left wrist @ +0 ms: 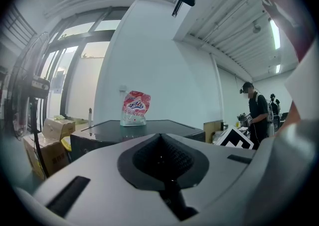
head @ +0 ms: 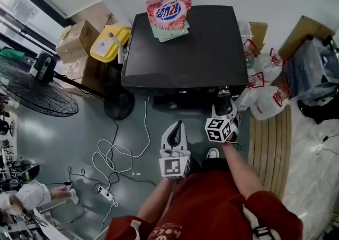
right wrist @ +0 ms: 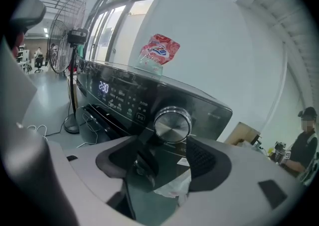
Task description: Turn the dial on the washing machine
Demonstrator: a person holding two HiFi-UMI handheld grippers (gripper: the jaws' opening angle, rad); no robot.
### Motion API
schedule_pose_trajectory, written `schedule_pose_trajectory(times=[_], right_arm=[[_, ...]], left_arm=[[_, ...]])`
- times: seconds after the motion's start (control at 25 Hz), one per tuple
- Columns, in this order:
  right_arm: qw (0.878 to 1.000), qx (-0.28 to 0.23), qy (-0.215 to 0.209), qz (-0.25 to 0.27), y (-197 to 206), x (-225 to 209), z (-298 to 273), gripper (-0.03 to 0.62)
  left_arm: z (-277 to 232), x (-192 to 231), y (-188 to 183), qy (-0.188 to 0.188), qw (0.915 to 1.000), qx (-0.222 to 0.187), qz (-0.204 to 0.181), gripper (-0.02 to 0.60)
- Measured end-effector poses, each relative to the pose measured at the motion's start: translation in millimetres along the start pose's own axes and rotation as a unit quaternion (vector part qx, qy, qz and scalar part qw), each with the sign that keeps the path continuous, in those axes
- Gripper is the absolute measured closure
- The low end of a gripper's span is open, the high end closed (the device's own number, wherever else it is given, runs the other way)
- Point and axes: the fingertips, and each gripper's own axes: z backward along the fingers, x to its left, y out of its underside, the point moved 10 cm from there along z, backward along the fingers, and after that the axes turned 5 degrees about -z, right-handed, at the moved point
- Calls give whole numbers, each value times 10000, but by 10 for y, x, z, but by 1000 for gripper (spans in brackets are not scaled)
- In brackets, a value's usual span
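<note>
The right hand-held gripper [right wrist: 167, 145] is being held open, with the dial [right wrist: 172, 124] just beyond at twelve o'clock. The left hand-held gripper [left wrist: 162, 142] is being held closed.

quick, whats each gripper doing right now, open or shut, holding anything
left gripper: shut, holding nothing.
right gripper: open and empty; the dial sits just ahead of its jaws, not gripped.

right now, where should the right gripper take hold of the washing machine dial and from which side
Grip the dial by its round metal rim, one jaw on each side. Come straight at its flat face from the front: it stands out of the sloped control panel, so only its side wall offers a hold. The right gripper is open in front of it and looks lined up already.
</note>
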Motion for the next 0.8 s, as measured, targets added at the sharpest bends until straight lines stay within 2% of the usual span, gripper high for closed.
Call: schedule_pose_trajectory(times=[0.2, 0.4, 0.6, 0.8], right_arm=[[9995, 52, -232, -211, 97, -28, 116, 279], [9978, 23, -487, -453, 118, -76, 250, 279], [9938, -99, -799, -764, 75, -192, 424, 279], [9913, -218, -848, -985, 47, -308, 587, 279]], left_arm=[[12, -1, 2, -37, 10000, 75, 3, 572], [16, 4, 21, -94, 9994, 333, -18, 572], [-11, 1, -6, -45, 10000, 76, 38, 572], [9, 2, 5, -27, 9999, 146, -49, 572]])
